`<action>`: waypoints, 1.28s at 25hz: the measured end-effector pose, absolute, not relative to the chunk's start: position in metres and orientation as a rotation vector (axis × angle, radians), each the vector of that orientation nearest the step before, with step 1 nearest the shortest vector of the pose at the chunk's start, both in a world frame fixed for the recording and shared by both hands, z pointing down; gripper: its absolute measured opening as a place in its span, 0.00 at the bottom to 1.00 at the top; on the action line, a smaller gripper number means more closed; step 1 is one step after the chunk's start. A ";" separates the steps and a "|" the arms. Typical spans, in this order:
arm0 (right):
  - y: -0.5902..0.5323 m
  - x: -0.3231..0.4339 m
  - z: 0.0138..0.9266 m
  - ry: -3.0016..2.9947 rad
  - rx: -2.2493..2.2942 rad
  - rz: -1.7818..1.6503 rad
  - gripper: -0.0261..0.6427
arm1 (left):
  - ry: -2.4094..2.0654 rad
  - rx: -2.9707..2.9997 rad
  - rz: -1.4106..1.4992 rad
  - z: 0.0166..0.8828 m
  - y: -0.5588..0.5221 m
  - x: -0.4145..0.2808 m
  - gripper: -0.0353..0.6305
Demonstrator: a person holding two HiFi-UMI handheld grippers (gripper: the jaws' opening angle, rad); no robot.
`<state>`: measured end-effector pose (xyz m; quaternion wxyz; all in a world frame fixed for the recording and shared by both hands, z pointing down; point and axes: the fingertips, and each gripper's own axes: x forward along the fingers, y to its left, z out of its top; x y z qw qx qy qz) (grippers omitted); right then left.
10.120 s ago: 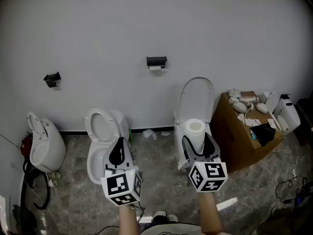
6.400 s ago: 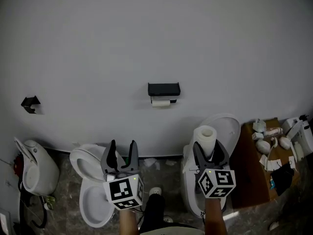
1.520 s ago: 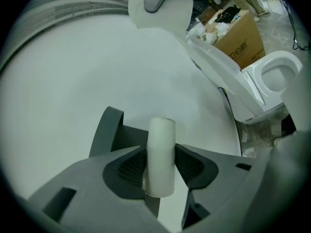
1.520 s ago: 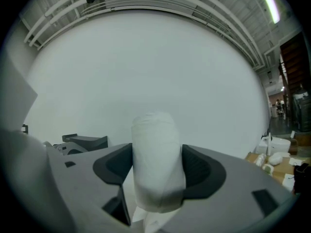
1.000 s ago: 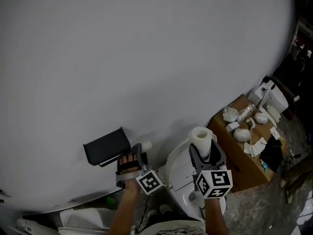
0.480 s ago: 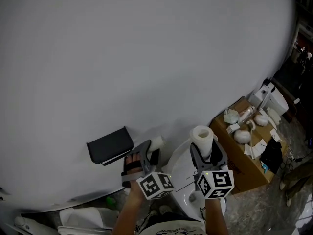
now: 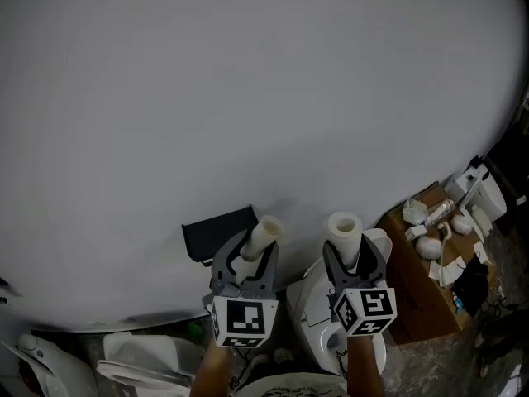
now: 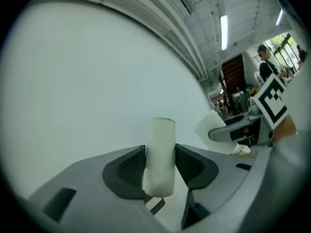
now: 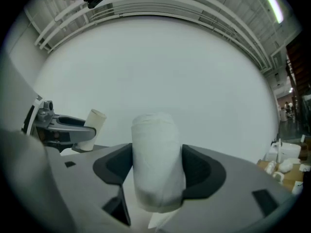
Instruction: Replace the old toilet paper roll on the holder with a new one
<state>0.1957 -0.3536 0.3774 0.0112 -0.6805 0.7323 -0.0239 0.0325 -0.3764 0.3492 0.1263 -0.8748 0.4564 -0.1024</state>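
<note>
Old roll off the holder; new roll not yet fitted.
The wall holder (image 7: 216, 230) shows no roll. The right gripper (image 7: 351, 256) clamps the full new roll (image 7: 343, 228) upright, to the holder's right. The left gripper (image 7: 248, 253) clamps the thin old roll (image 7: 263, 234) just beside the holder. Likely next: clear the old roll aside and align the new roll's bore with the holder.

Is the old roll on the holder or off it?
Off. The left tongs are shut on the nearly bare old roll, held out beside the black holder.
</note>
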 end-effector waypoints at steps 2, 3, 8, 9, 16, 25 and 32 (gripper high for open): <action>-0.358 0.185 0.378 2.302 -2.095 -0.079 0.49 | 1.401 -2.574 -0.172 0.336 -0.376 0.009 0.34; -0.360 0.180 0.378 2.310 -2.084 -0.079 0.49 | 1.446 -2.574 -0.120 0.332 -0.377 -0.005 0.34; -0.367 0.158 0.379 2.352 -2.036 -0.082 0.49 | 1.674 -2.533 0.052 0.324 -0.375 -0.077 0.34; -0.369 0.155 0.380 2.359 -2.028 -0.085 0.49 | 1.712 -2.529 0.086 0.324 -0.375 -0.090 0.34; -0.380 0.131 0.384 2.405 -1.970 -0.101 0.49 | 1.909 -2.468 0.259 0.327 -0.368 -0.161 0.34; -0.386 0.113 0.385 2.473 -1.950 -0.056 0.49 | 1.956 -2.412 0.246 0.324 -0.361 -0.181 0.34; -0.403 0.102 0.394 2.717 -1.987 0.256 0.49 | 1.966 -2.406 0.212 0.328 -0.352 -0.187 0.34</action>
